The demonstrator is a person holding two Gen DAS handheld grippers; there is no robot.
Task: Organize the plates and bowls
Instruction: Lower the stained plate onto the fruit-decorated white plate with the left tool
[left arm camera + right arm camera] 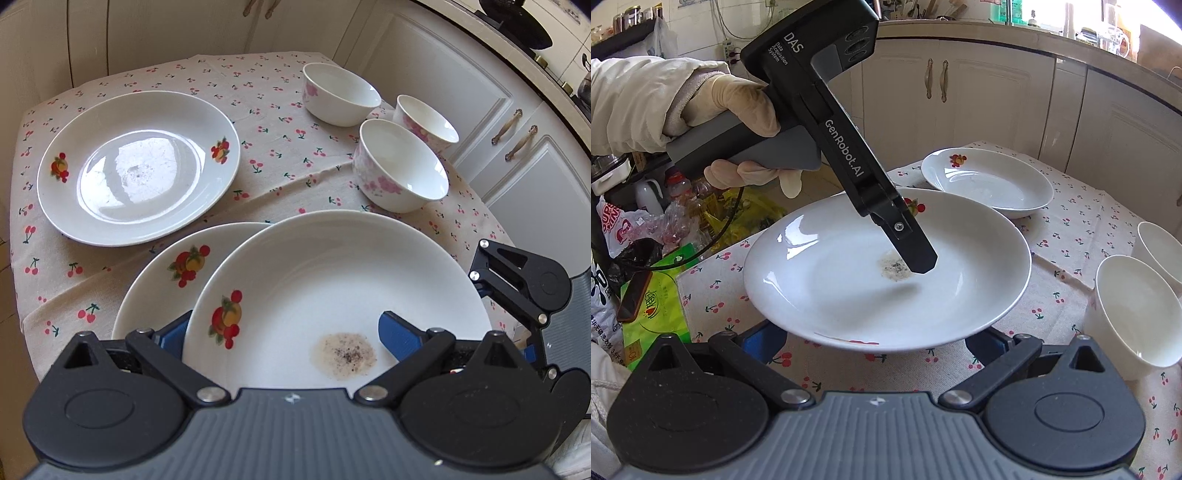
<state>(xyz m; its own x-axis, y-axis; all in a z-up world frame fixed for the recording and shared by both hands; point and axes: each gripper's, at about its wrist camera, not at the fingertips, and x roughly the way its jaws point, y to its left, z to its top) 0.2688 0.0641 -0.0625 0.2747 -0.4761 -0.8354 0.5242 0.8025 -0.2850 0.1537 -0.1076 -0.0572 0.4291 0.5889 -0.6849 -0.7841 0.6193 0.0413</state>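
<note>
A white plate with a fruit print and a brown speckled stain is tilted up off the table, and my left gripper is shut on its near rim, one blue finger on top and the other underneath. The right wrist view shows that plate with the left gripper's upper finger pressing beside the stain. My right gripper is open, its blue fingers spread wide just under the plate's near edge. A second fruit plate lies partly under the held one. A third plate rests at the far left.
Three white bowls with pink flowers stand at the table's right side on the cherry-print cloth. White cabinets lie behind. A gloved hand holds the left gripper. Bags and packets crowd the floor to the left.
</note>
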